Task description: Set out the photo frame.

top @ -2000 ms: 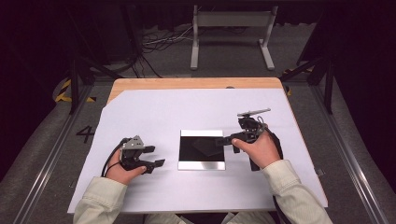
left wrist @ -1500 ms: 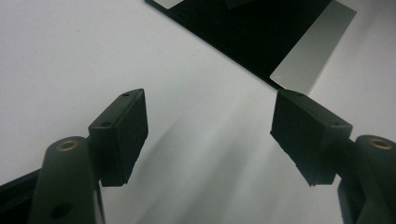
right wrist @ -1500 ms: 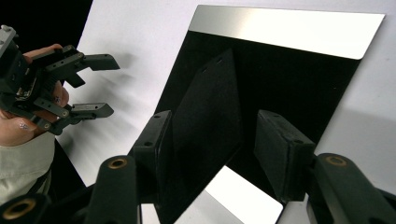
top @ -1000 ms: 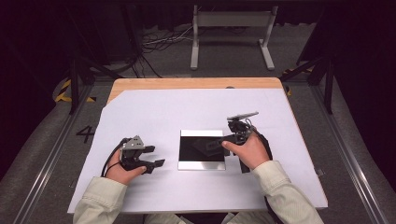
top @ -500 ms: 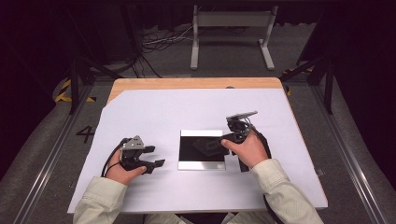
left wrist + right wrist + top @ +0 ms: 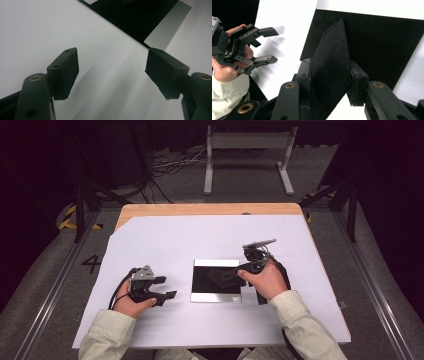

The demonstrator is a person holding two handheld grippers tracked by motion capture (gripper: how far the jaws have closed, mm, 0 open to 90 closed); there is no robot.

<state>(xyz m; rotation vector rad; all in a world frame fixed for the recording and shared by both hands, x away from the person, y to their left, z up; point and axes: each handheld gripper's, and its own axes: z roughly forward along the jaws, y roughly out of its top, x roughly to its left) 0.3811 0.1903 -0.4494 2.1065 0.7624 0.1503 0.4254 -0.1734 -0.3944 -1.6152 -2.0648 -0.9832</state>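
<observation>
Dark surroundings — black plate [image 6: 332, 65] between right gripper [image 6: 329, 82] jaws, lower edge hidden.

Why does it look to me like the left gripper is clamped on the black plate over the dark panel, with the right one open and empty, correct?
Sides are swapped. In the right gripper view the right gripper is clamped on the black plate over the dark panel. The left gripper is the open, empty one.
</observation>
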